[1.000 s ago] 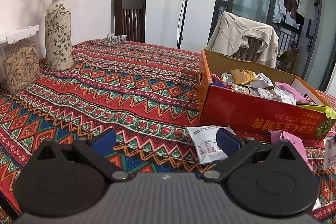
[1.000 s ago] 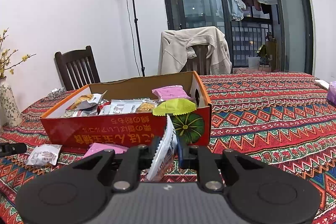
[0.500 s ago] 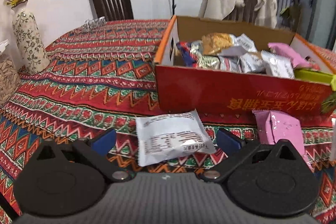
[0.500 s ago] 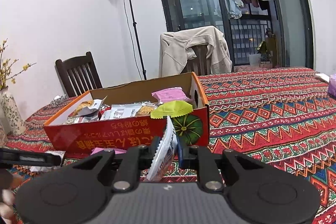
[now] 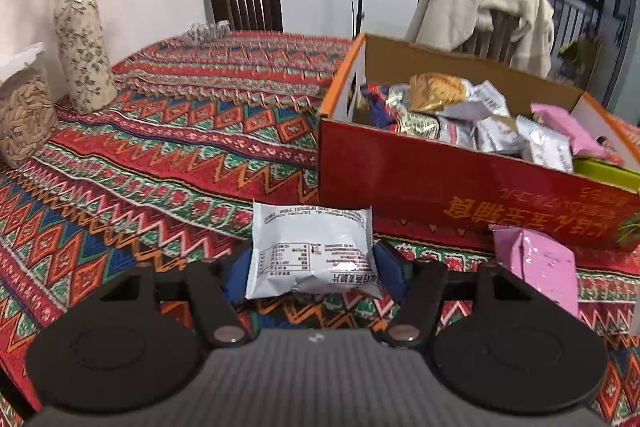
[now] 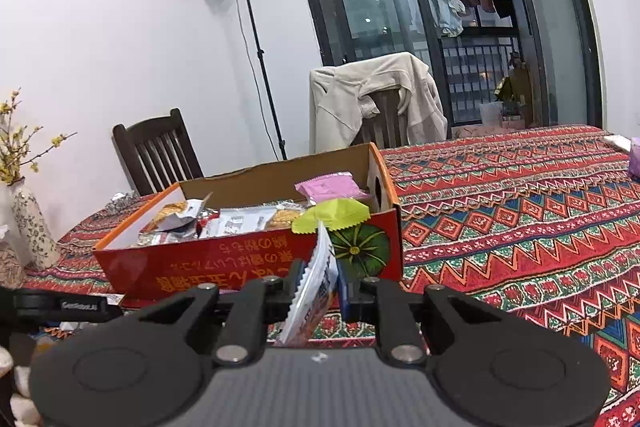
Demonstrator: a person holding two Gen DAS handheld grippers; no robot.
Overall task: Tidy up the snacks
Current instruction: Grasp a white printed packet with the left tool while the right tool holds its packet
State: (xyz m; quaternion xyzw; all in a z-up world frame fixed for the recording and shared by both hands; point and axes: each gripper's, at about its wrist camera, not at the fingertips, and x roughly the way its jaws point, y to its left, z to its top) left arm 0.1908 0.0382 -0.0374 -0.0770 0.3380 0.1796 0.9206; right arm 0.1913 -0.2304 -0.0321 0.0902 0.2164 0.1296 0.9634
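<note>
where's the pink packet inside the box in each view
left wrist: pink packet lies at the far right end of the red box, right of frame.
right wrist: pink packet above centre, near the box's right wall.
shared landmark: beige jacket over the chair behind.

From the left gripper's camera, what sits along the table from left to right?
Jar of seeds → flowered vase → white snack packet → red snack box → pink packet.

Red zigzag-and-diamond tablecloth point(image 5: 192, 147), red box point(image 5: 460, 187) with gold lettering and orange rim, white packet point(image 5: 310, 251) near, pink packet point(image 5: 536, 267) right, cream floral vase point(image 5: 82, 47) far left.
</note>
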